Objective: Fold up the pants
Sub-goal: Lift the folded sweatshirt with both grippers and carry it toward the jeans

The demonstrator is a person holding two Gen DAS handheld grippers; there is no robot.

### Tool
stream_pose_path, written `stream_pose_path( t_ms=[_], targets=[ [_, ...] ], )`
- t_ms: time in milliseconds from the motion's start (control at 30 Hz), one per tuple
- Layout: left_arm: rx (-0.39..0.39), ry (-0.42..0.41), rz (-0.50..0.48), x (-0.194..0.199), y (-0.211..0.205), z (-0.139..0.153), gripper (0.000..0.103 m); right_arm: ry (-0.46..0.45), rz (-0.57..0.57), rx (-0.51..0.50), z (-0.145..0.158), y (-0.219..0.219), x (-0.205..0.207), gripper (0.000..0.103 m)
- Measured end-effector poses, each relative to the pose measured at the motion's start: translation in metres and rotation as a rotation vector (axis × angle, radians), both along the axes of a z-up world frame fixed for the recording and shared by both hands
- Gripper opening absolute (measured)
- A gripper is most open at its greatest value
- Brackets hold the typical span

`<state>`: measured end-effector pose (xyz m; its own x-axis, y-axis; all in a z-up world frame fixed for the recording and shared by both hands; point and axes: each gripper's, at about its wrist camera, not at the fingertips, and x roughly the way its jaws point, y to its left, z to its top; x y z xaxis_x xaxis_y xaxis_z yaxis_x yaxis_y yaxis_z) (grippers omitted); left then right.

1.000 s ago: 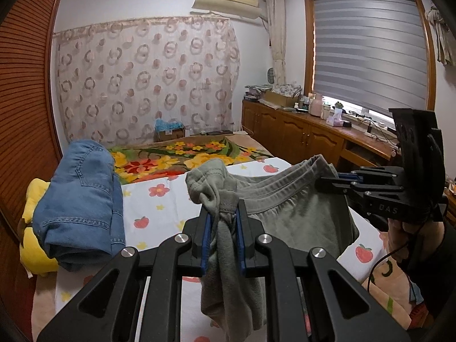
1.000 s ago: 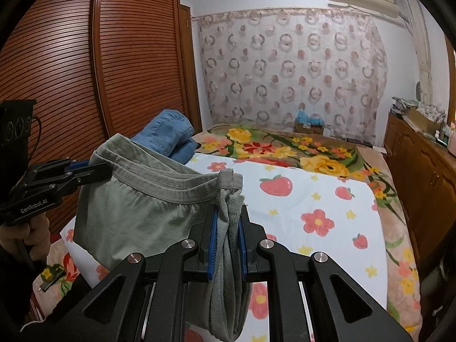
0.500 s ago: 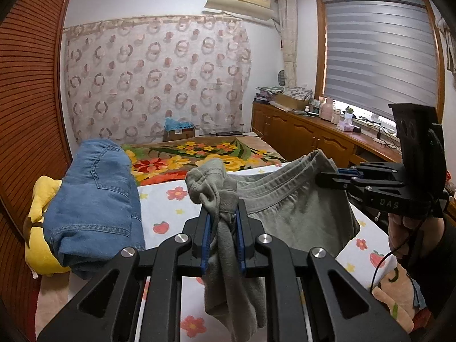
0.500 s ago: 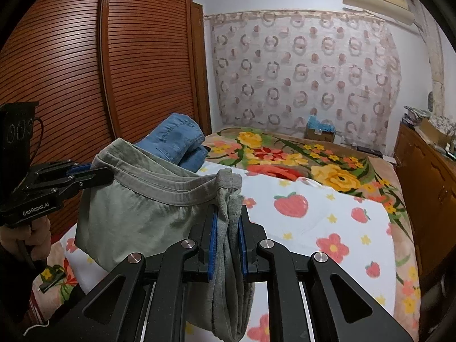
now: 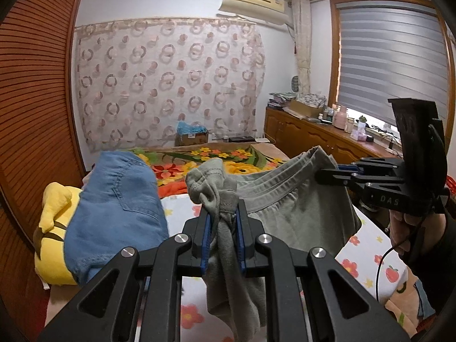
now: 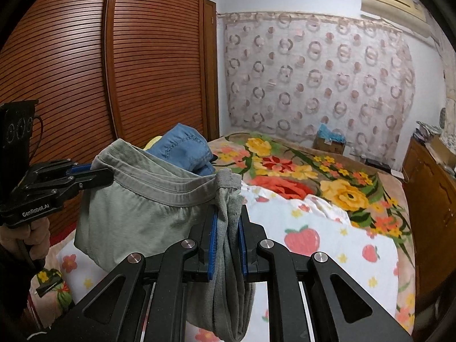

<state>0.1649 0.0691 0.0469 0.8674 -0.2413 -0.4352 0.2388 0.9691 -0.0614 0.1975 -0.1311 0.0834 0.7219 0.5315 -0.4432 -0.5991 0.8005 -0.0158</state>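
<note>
Grey-green pants (image 5: 296, 213) hang in the air above the bed, held by the waistband between both grippers. My left gripper (image 5: 223, 213) is shut on one bunched end of the waistband. My right gripper (image 6: 227, 216) is shut on the other end; it also shows in the left wrist view (image 5: 327, 175). The left gripper shows in the right wrist view (image 6: 97, 175). The pants (image 6: 136, 213) sag between them and their legs hang down out of sight.
The bed (image 6: 327, 245) has a strawberry-print sheet and a floral blanket (image 6: 307, 171). Folded blue jeans (image 5: 114, 199) lie on a yellow plush toy (image 5: 52, 228) at the bed's left side. A slatted wooden wardrobe (image 6: 128, 71) stands left, a wooden cabinet (image 5: 313, 136) right.
Both grippers have risen with the pants, still shut on the waistband. The waistband stays stretched between them.
</note>
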Motion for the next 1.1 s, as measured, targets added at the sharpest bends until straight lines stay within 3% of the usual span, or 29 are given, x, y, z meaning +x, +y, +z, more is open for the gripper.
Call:
stream_pose_path(
  t_ms=[533, 1100],
  targets=[
    [0.015, -0.025, 0.158, 0.036, 0.067, 0.008, 0.016, -0.074, 0.119, -0.039, 0.017, 0.057, 0.079, 0.013],
    [-0.047, 0.007, 0.363, 0.049, 0.121, -0.043, 0.016, -0.124, 0.264, -0.118, -0.013, 0.134, 0.167, 0.013]
  ],
)
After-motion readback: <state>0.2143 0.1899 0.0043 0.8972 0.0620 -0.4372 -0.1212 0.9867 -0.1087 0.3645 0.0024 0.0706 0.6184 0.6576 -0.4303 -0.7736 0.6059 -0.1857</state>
